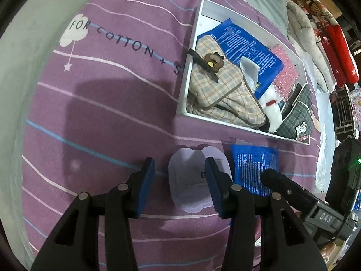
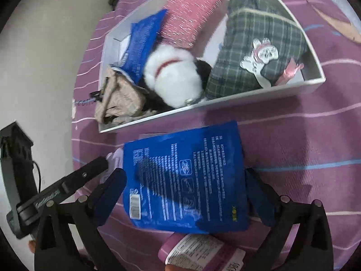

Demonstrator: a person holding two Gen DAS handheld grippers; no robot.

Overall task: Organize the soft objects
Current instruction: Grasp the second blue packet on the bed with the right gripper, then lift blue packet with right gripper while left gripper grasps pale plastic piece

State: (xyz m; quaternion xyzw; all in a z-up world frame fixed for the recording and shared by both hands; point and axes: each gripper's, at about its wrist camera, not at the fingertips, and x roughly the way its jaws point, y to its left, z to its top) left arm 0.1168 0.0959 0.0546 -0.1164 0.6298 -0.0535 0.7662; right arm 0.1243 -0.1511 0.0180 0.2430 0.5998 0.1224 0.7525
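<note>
A flat white pad (image 1: 191,180) lies on the purple striped sheet (image 1: 101,113), between the blue pads of my left gripper (image 1: 179,164), which stands open just above it. Beside it lies a blue printed pack (image 2: 187,176). My right gripper (image 2: 183,174) is spread wide open around that pack, one pad near each side edge and neither pressing on it. A white box (image 2: 203,108) beyond holds a beige plaid pouch (image 1: 216,85), another blue pack (image 1: 248,52), a pink glittery piece (image 2: 194,15), a white plush (image 2: 173,76) and a grey plaid pouch (image 2: 255,52).
A pink packet (image 2: 203,253) lies at the near edge under the blue pack. Folded quilts (image 1: 315,45) are piled beyond the box. Grey bedding (image 1: 22,90) borders the sheet on the left. A black device (image 1: 345,169) stands at the right.
</note>
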